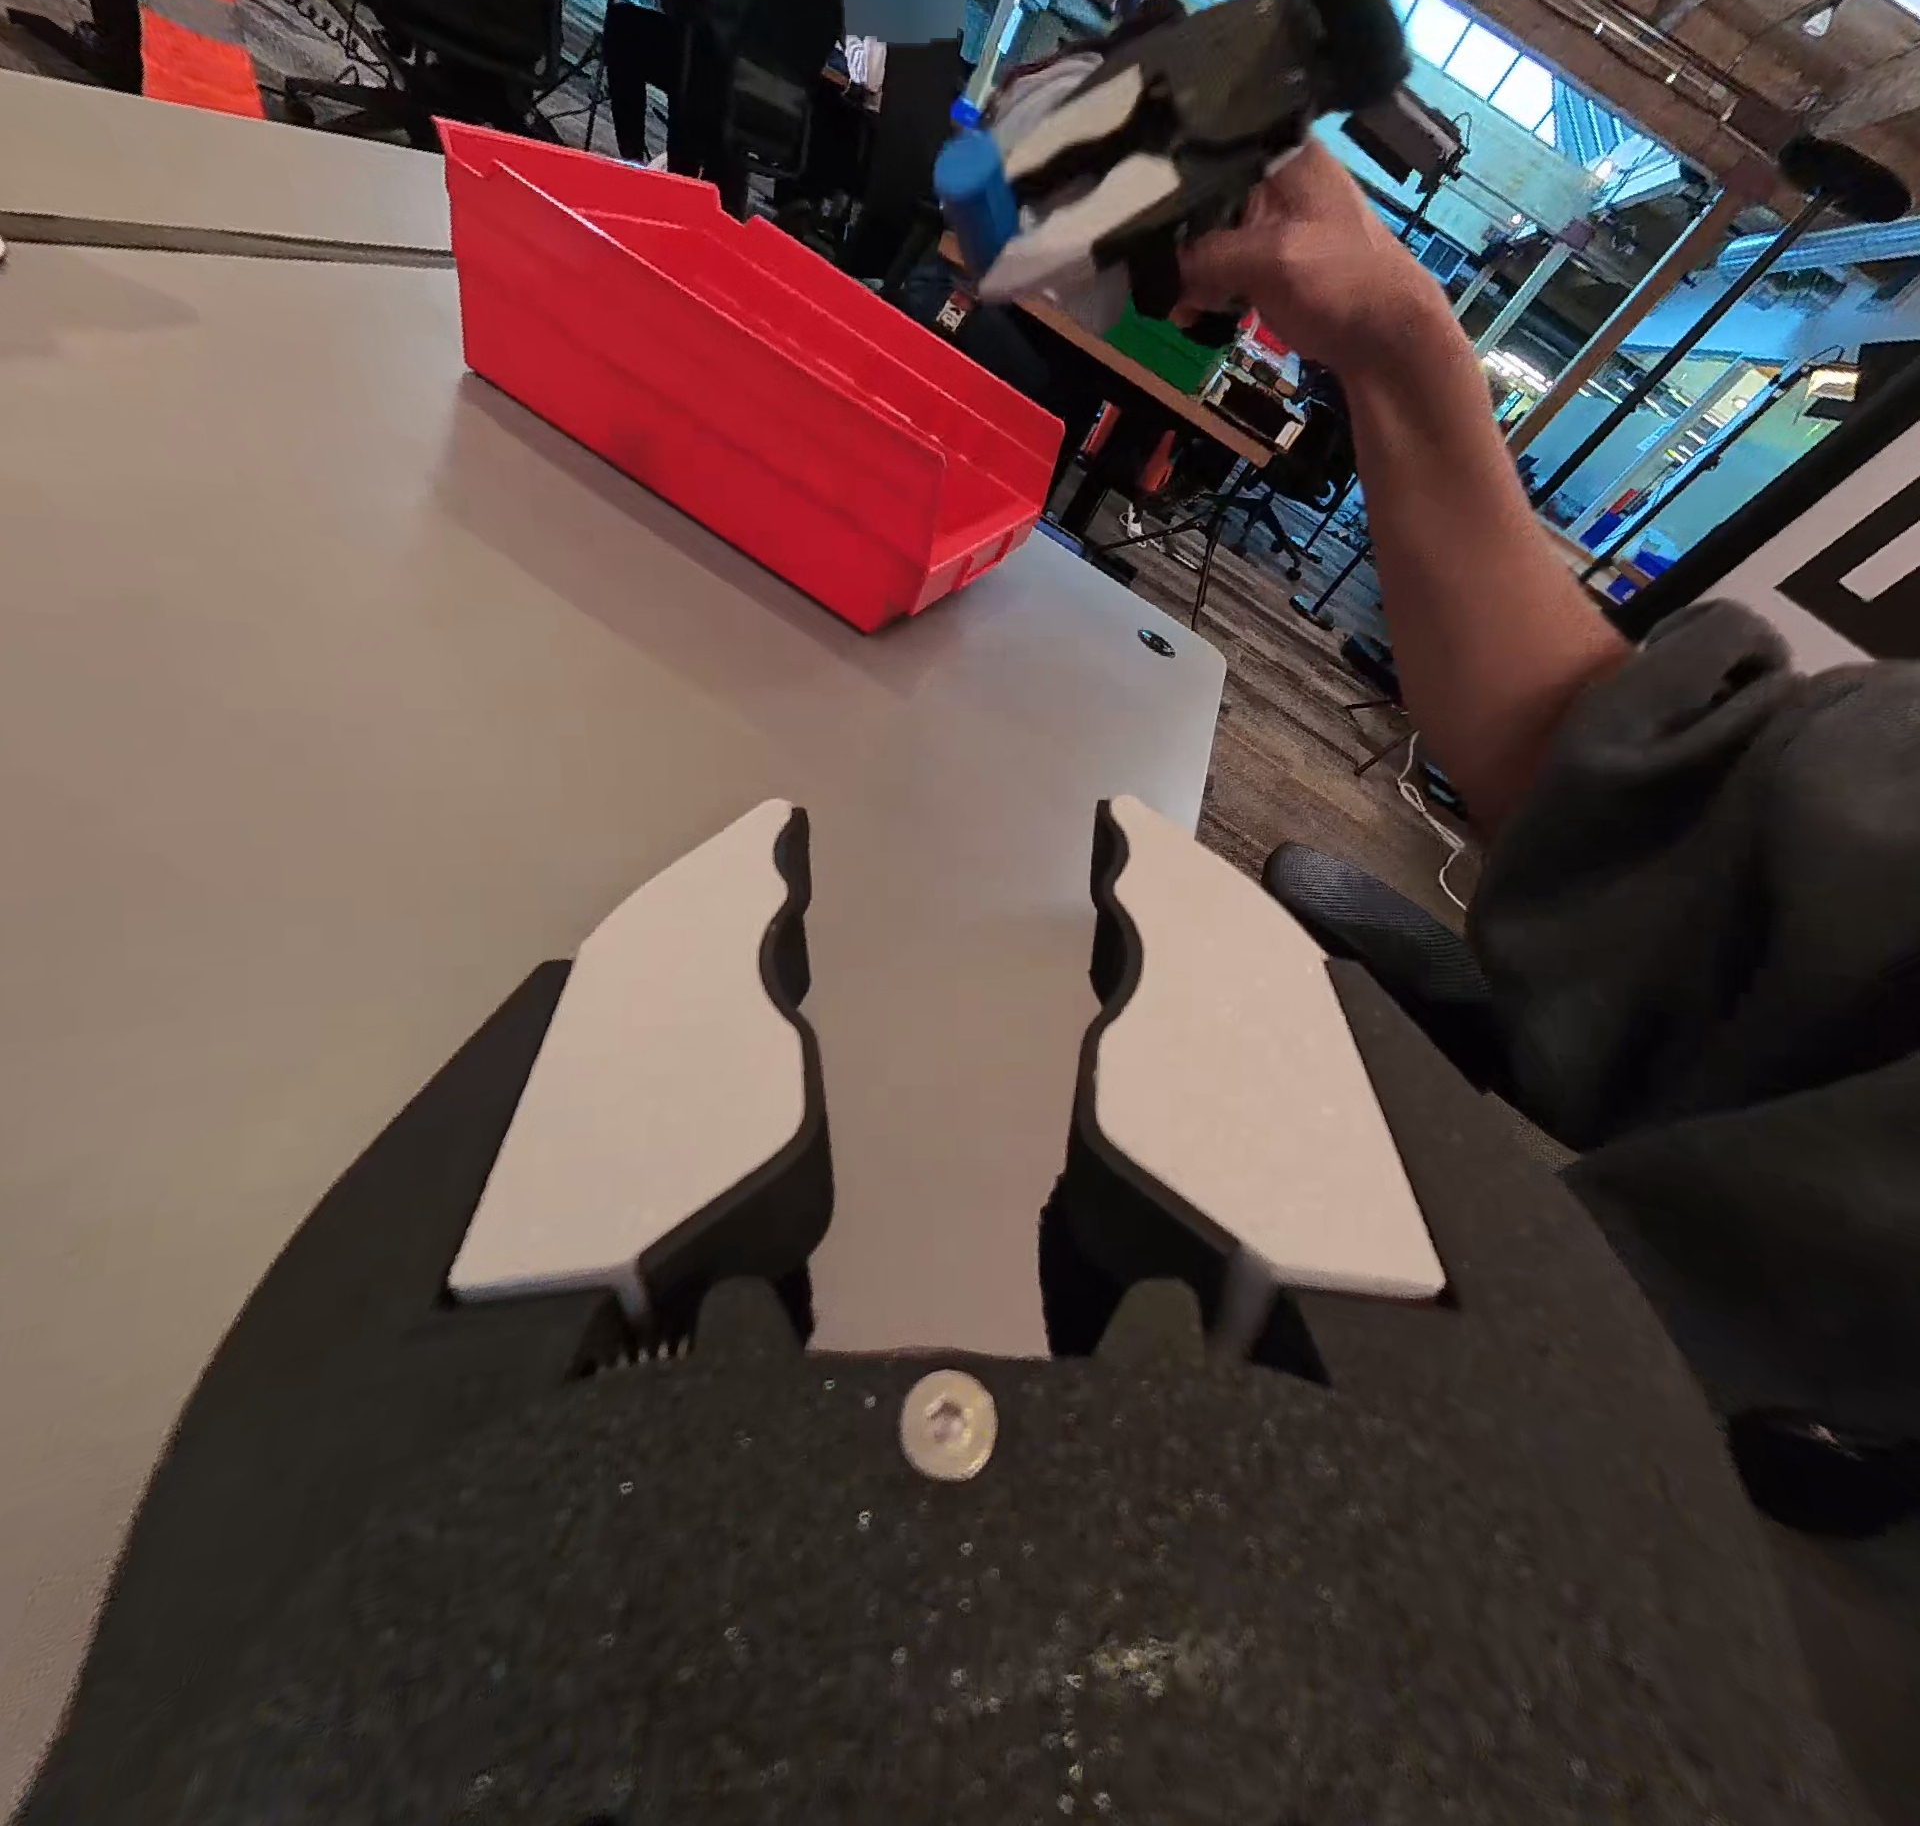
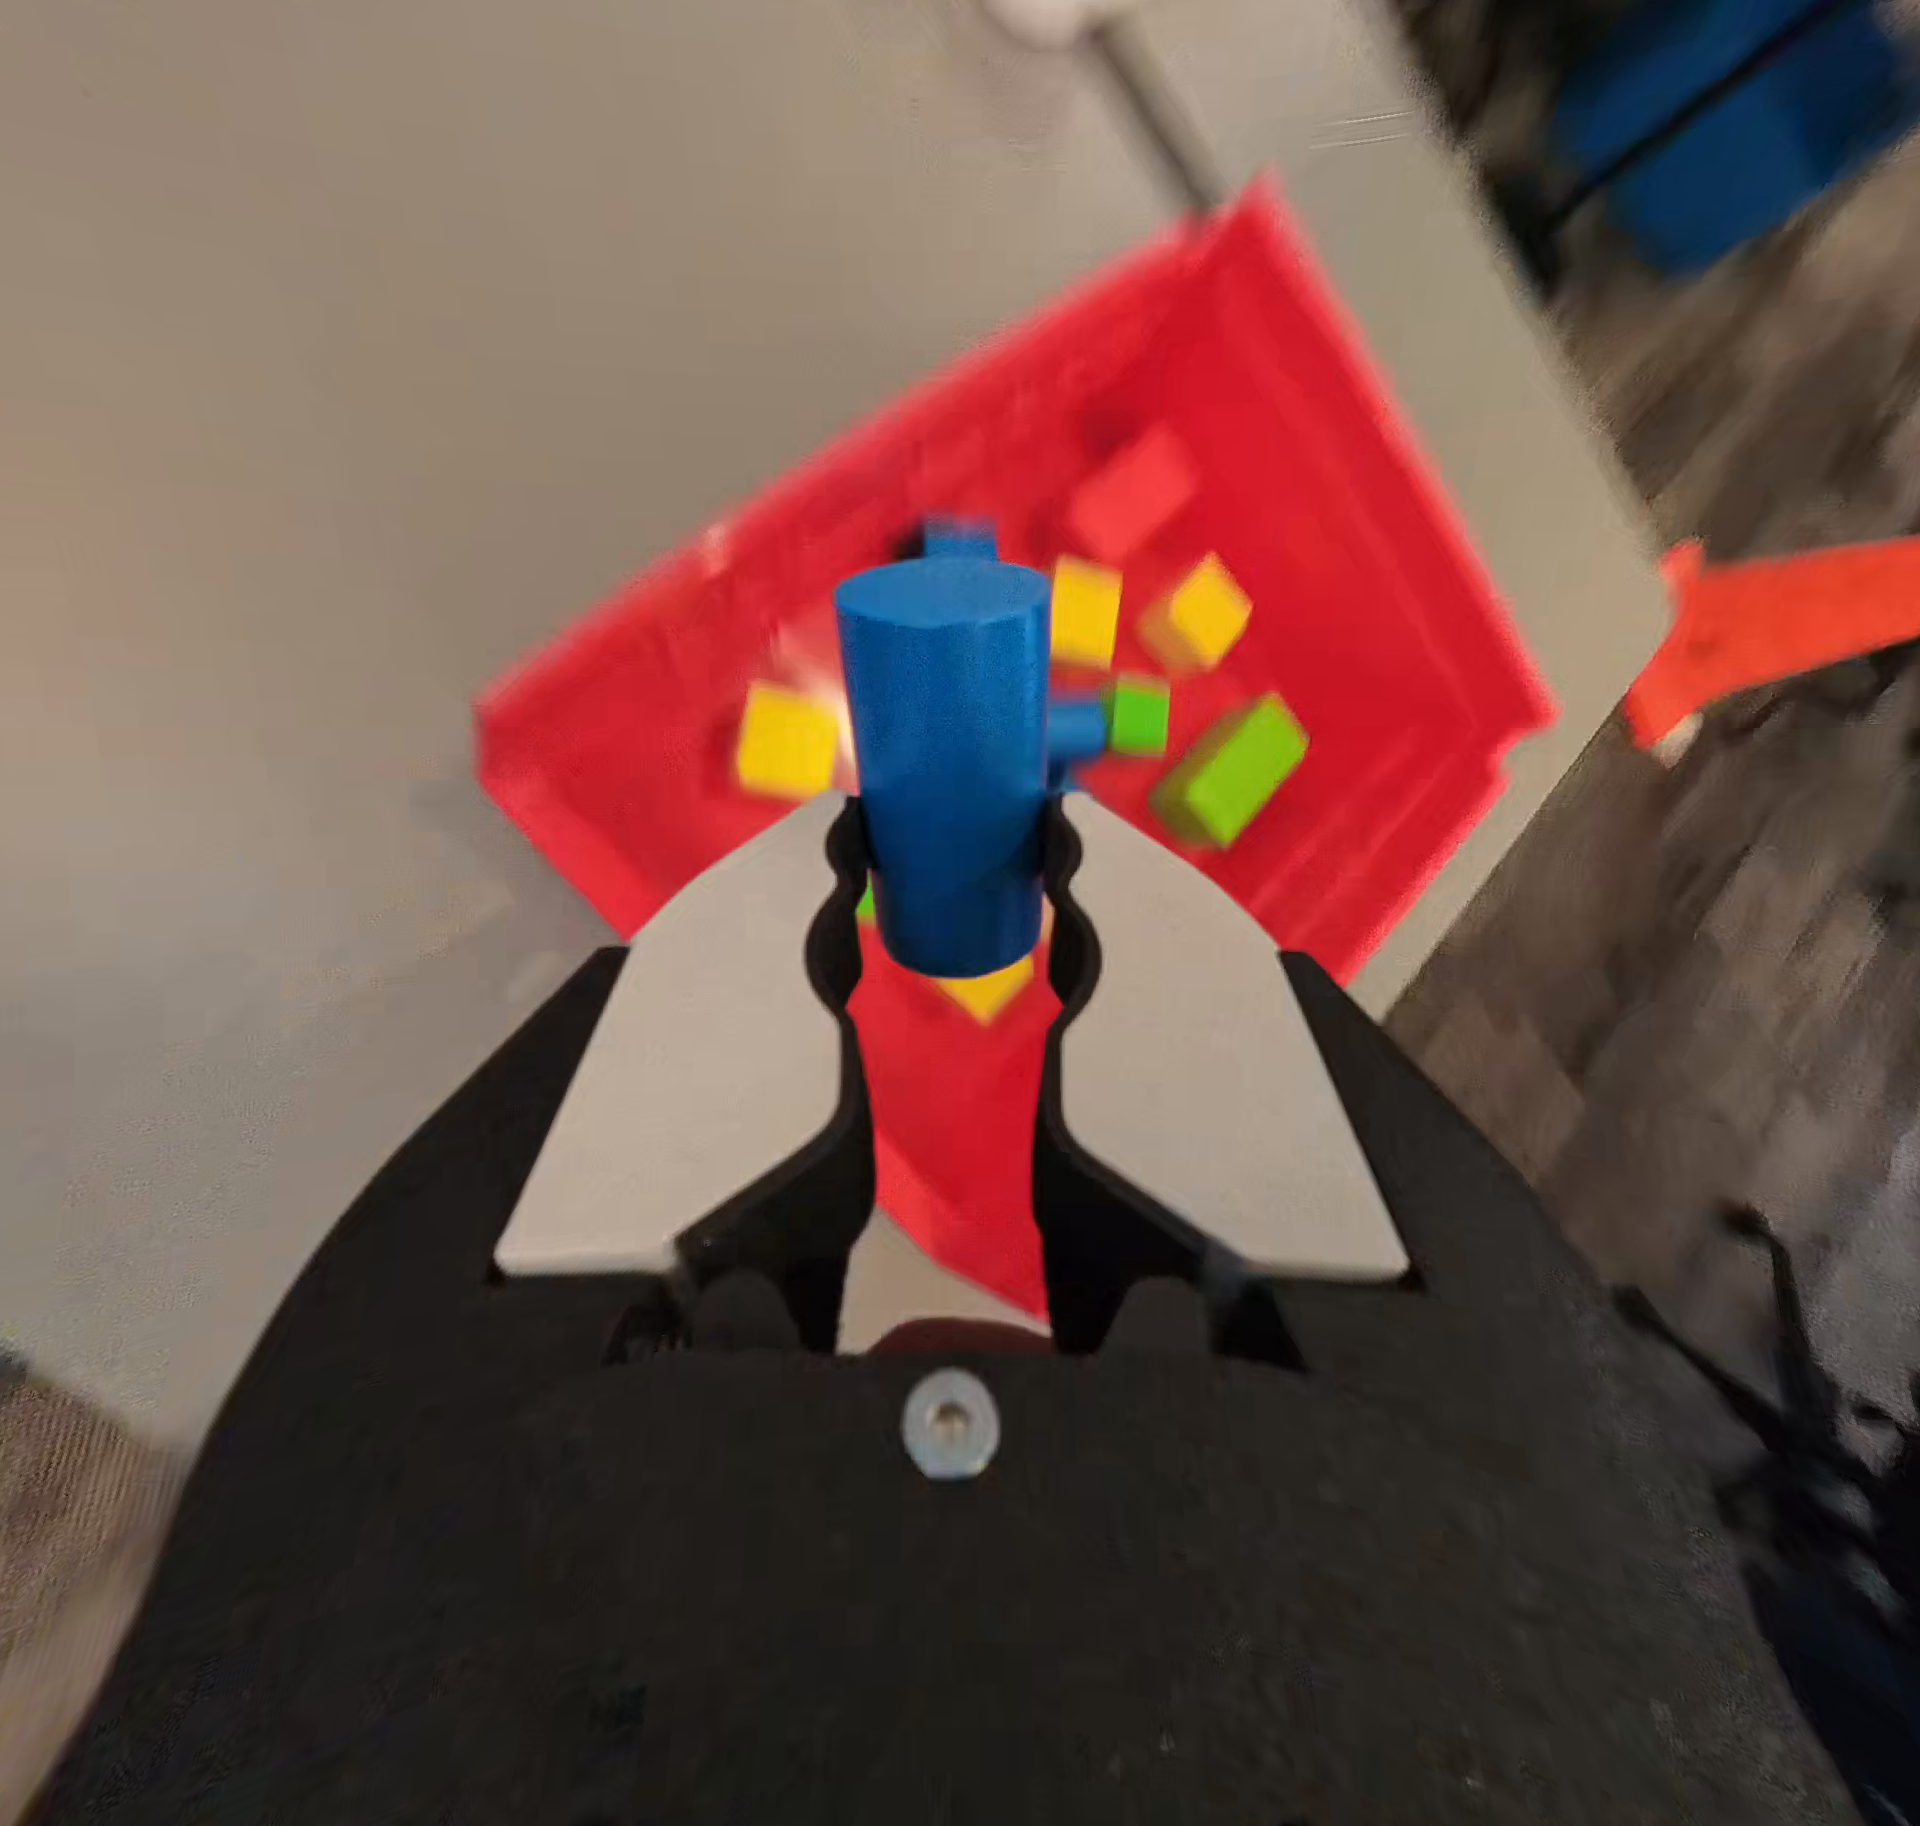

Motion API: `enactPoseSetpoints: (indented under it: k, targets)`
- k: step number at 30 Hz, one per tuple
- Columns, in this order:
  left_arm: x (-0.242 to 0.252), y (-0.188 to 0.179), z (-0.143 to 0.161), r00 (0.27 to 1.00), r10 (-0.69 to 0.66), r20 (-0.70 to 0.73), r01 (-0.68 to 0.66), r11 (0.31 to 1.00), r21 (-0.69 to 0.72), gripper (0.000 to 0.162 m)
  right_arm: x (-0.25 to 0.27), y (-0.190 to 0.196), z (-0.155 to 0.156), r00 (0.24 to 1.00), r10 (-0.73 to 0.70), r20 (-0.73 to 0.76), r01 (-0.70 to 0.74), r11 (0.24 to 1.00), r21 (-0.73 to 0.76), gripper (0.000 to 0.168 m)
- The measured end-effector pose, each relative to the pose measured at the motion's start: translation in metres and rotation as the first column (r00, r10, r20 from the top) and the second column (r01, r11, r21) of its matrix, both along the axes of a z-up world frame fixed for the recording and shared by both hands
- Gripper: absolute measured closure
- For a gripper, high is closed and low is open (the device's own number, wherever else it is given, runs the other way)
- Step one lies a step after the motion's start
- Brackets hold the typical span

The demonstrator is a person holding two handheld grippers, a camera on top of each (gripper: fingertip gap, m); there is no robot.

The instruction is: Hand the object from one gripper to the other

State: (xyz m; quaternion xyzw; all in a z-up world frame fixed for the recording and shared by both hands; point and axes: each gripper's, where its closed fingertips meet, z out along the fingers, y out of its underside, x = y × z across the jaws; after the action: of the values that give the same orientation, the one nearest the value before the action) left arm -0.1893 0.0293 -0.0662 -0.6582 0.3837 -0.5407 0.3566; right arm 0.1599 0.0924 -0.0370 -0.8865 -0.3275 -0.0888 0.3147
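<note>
Cylinder (image 2: 940, 768), blue, rigid, likely light: our right gripper (image 2: 948, 841) clamps its near end; left gripper (image 1: 948, 841), spread empty, should take the far end.

My left hand-held gripper (image 1: 948, 929) low, jaws spread wide and empty, my right hand-held gripper (image 2: 951, 846) raised high, jaws clamped, forearm (image 1: 1455, 529) bare
</note>
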Motion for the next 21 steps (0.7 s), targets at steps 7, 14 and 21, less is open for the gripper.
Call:
enactPoseSetpoints:
  k: [7,14,21]
  targets:
    - [0.001,0.004,0.001,1.0,-0.009,0.009,0.009,0.999,-0.033,0.112,0.065,-0.043,-0.08,0.929,0.195,0.316,0.074,0.737,-0.672,0.136]
    - [-0.005,0.008,0.0,1.0,0.023,-0.01,-0.023,1.0,0.021,0.112,0.071,-0.037,-0.114,0.861,0.441,0.255,-0.074,0.603,-0.794,0.136]
    - [-0.005,0.01,-0.002,0.999,0.024,-0.024,-0.023,0.999,0.033,0.112,0.085,-0.046,-0.143,0.851,0.476,0.222,-0.047,0.489,-0.871,0.136]
